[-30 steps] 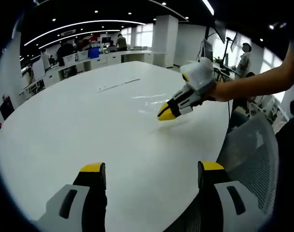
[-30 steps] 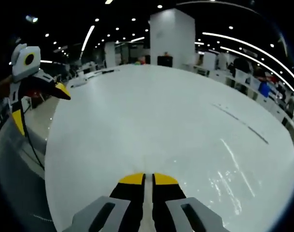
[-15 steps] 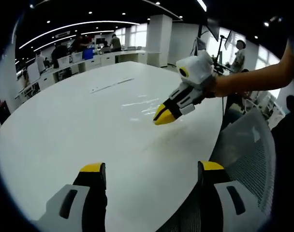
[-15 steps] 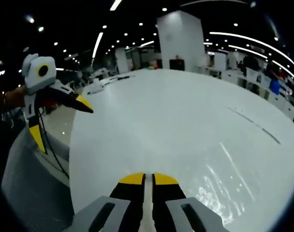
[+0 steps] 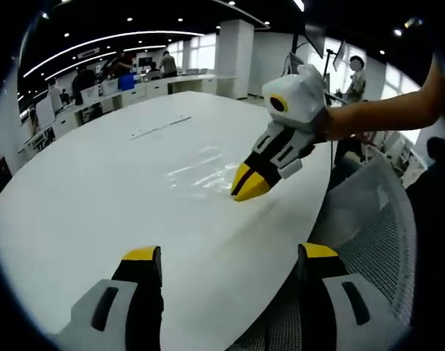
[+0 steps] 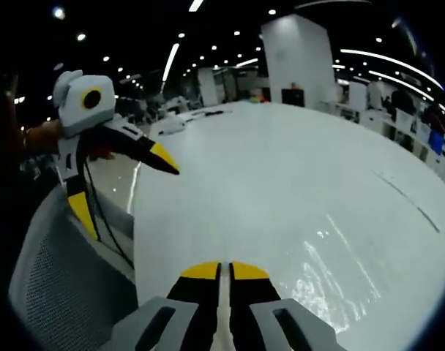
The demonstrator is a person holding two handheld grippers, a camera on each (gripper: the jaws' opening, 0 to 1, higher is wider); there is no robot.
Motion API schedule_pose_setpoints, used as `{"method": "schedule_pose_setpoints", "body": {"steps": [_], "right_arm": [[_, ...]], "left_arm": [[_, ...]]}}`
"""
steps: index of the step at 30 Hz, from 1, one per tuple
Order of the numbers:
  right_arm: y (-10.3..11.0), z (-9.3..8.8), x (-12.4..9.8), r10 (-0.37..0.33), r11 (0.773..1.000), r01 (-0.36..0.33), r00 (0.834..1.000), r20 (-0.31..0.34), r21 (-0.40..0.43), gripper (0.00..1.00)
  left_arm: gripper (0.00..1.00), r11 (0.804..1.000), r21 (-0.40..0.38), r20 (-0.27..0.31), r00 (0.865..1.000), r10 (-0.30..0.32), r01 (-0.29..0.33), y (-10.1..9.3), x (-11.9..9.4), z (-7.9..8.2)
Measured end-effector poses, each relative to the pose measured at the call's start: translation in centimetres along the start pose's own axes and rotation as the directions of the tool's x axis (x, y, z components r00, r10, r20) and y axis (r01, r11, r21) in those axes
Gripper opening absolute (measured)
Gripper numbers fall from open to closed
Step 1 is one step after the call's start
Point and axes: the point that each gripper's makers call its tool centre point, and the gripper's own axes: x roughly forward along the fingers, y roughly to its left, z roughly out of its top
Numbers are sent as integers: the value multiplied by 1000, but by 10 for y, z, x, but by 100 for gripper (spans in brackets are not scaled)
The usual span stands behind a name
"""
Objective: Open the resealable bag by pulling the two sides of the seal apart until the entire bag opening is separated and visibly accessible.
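Right gripper [image 5: 249, 184] lifted since a second ago, fingers clenched on clear bag [image 5: 200, 170] edge; left gripper [image 6: 120, 179] released, wide apart. Seal unopened.

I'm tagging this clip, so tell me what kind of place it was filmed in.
Probably an open-plan office: a large white table, rows of desks with monitors behind it, a mesh office chair at the table's edge, and ceiling strip lighting.

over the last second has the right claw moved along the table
Cannot tell. In the left gripper view the shut right claw looks bigger and sits nearer the table edge, but that camera shifted too.
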Motion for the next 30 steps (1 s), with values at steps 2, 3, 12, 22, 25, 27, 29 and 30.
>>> {"method": "schedule_pose_setpoints", "body": {"steps": [2, 3, 12, 22, 25, 27, 29, 30], "right_arm": [[5, 1, 0, 11, 1000, -12, 1000, -5, -11, 0], [8, 1, 0, 21, 999, -21, 1000, -10, -25, 0], [29, 4, 2, 71, 994, -74, 997, -36, -79, 0], [52, 11, 3, 126, 988, -129, 991, -37, -89, 0], [60, 11, 4, 145, 984, -149, 988, -44, -102, 0], [63, 10, 5, 153, 982, -158, 987, -49, -106, 0], [66, 10, 6, 161, 980, -166, 986, -55, -111, 0], [68, 10, 6, 164, 979, -169, 985, -58, -114, 0]], "left_arm": [[73, 1000, 5, -3, 1000, -2, 2, -1, 0, -1], [73, 1000, 7, -4, 1000, -3, 3, -2, 0, -2], [71, 1000, 28, -20, 1000, -6, 6, -4, 2, -7], [64, 998, 68, -11, 1000, -7, 8, -6, 1, -5], [60, 995, 96, 2, 1000, -27, 27, -11, 2, -2], [57, 990, 139, -11, 999, -33, 34, -13, 3, -4], [55, 982, 185, -39, 999, -29, 36, -13, 5, -8], [55, 981, 189, -42, 999, -28, 35, -13, 6, -8]]}}
